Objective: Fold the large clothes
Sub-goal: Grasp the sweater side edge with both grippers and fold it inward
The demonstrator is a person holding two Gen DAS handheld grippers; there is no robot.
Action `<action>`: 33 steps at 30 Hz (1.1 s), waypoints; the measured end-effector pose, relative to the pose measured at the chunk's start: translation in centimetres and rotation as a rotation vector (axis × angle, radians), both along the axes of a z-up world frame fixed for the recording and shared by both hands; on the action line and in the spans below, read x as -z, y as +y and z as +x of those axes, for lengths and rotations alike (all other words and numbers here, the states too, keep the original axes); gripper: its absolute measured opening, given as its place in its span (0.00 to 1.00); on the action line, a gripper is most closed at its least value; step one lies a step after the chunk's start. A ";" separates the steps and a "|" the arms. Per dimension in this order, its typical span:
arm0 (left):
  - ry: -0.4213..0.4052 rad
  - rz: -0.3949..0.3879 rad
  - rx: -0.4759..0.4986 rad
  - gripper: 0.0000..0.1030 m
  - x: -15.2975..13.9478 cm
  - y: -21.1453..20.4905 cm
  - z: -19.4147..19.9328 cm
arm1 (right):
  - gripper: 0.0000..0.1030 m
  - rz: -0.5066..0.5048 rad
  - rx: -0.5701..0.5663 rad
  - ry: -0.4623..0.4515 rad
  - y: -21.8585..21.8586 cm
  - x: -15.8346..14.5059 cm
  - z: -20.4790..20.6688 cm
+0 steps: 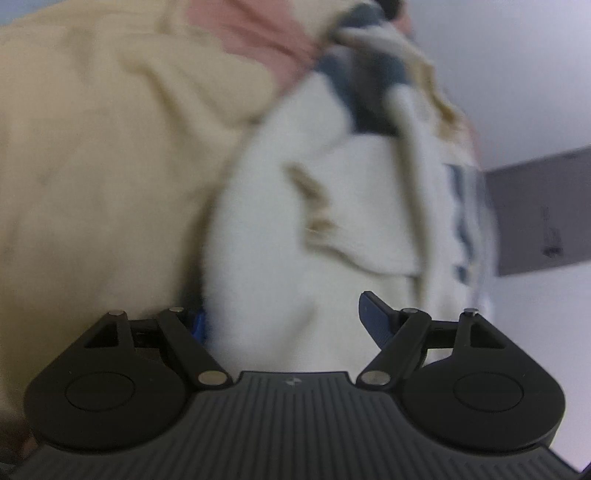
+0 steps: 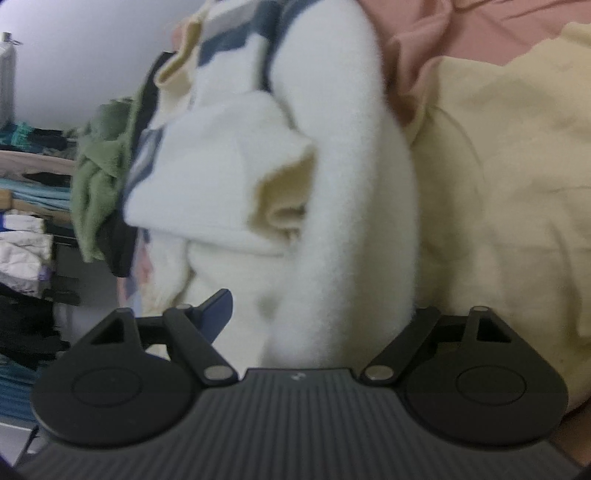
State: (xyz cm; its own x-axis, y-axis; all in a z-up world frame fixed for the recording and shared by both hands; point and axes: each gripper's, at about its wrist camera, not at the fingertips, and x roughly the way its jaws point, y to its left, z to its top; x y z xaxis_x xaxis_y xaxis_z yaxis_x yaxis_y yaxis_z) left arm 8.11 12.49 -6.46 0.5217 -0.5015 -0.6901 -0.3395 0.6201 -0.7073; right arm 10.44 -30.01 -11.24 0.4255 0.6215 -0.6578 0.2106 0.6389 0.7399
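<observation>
In both wrist views a thick white fleece garment [image 1: 280, 229] filled the centre of the frame, with navy stripes toward the top — it lay bunched over a pale yellow cloth [image 2: 509, 192] and a pink cloth [image 2: 461, 33]. The left gripper [image 1: 284, 325] stood wide, the fleece between its blue fingertips [image 1: 375, 319]; whether the pads pressed it could not be told. The right gripper [image 2: 317, 314] likewise stood wide around the fleece, its grip unclear. Folded clothes on shelves [image 2: 26, 192] showed at the left edge.

white fleece garment [image 2: 332, 184] w/ navy stripes; pale yellow cloth [image 2: 517, 184]; pink sheet [image 2: 461, 26].
</observation>
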 end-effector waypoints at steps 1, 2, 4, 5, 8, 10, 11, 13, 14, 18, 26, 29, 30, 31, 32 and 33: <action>-0.023 -0.034 0.017 0.78 -0.3 -0.1 -0.1 | 0.82 0.025 0.011 -0.016 -0.4 -0.1 -0.1; -0.054 -0.059 0.037 0.78 -0.7 -0.3 -0.3 | 0.82 0.057 0.026 -0.034 -1.2 -0.2 -0.4; -0.098 -0.081 0.082 0.78 -1.4 -0.8 -0.4 | 0.82 0.127 0.063 -0.078 -1.9 -0.6 -0.8; -0.106 -0.073 0.097 0.78 -1.6 -1.1 -0.5 | 0.82 0.152 0.077 -0.101 -2.3 -0.8 -1.0; -0.069 -0.013 0.130 0.76 -1.3 -2.5 -0.1 | 0.82 0.225 0.083 -0.154 -2.4 -1.1 -0.9; -0.025 0.038 0.158 0.69 -0.8 -3.2 0.2 | 0.82 0.300 0.089 -0.199 -2.6 -1.2 -0.8; -0.007 0.059 0.158 0.64 -0.7 -3.4 0.3 | 0.82 0.338 0.086 -0.227 -2.7 -1.5 -0.8; 0.012 0.071 0.154 0.60 -0.6 -3.4 0.5 | 0.82 0.368 0.080 -0.271 -2.6 -2.1 -0.8; 0.017 0.071 0.150 0.57 -0.6 -3.5 0.5 | 0.82 0.367 0.077 -0.281 -2.5 -2.3 -0.8; 0.036 0.080 0.120 0.36 -0.5 -3.1 0.5 | 0.77 0.316 0.094 -0.236 -2.4 -2.0 -0.8; -0.050 0.024 0.050 0.09 -2.6 -0.7 -0.9 | 0.18 0.041 0.141 -0.103 -1.9 -1.9 -1.4; -0.134 -0.043 0.028 0.09 -4.8 0.7 -1.8 | 0.16 0.103 0.142 -0.184 -3.1 -3.3 -2.1; -0.169 -0.058 0.028 0.09 -5.7 1.1 -2.1 | 0.16 0.117 0.133 -0.207 -3.3 -3.9 -2.2; -0.211 -0.075 0.027 0.08 -6.7 1.6 -2.5 | 0.16 0.128 0.123 -0.228 -3.5 -4.4 -2.3; -0.239 -0.088 0.027 0.08 -7.3 1.5 -2.6 | 0.16 0.139 0.122 -0.242 -3.6 -4.8 -2.4; -0.269 -0.107 0.025 0.08 -8.1 1.9 -3.0 | 0.16 0.160 0.122 -0.259 -3.9 -5.4 -2.6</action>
State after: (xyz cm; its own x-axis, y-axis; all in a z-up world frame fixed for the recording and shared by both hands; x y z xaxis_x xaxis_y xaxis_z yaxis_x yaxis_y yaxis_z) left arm 5.12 14.39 1.68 0.6656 -0.5786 -0.4713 -0.1167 0.5430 -0.8316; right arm 7.86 -33.87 -5.79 0.6437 0.6423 -0.4161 0.0699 0.4921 0.8677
